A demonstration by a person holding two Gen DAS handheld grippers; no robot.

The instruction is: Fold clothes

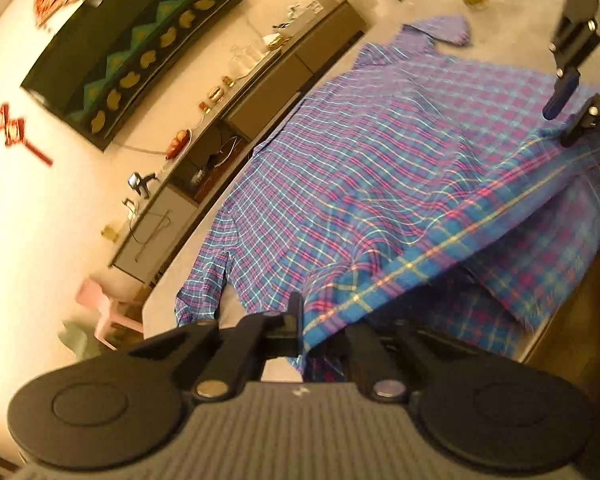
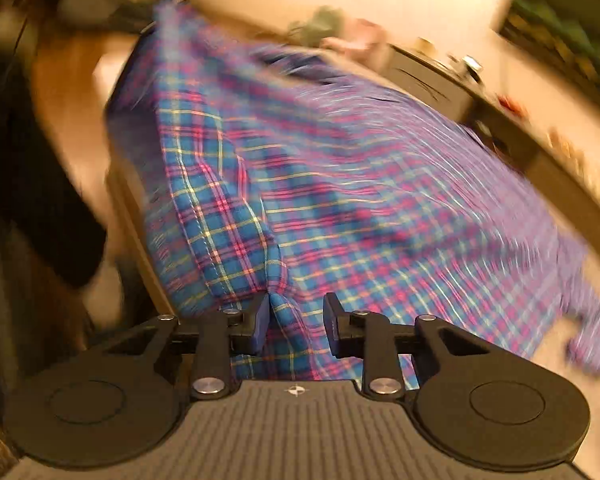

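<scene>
Right now a blue, pink and yellow plaid shirt point(image 1: 400, 152) is lying spread over a pale tabletop point(image 1: 512, 24), its collar pointing toward one o'clock in the left wrist view and one sleeve trailing toward seven o'clock at the tabletop's near corner. The left tool point(image 1: 324, 328) is gripping the shirt's hem at six o'clock of its own view: one black finger is showing beside the cloth, the other is hidden under the lifted blue edge, and the fabric is stretching up from there in a taut ridge toward three o'clock. At that end the right tool point(image 1: 560, 120) is touching the raised hem, a blue pad showing on one finger. In the right wrist view, which is blurring heavily, the right tool point(image 2: 296, 320) is standing partly spread, with a pinched fold of hem lying against the blue pad on its nine o'clock side and a gap separating the cloth from the other finger, so whether it is truly gripping I cannot tell. Along the wall at nine to eleven o'clock a dark screen point(image 1: 136, 48) is hanging above a low cabinet point(image 1: 268, 84) crowded with small objects.
</scene>
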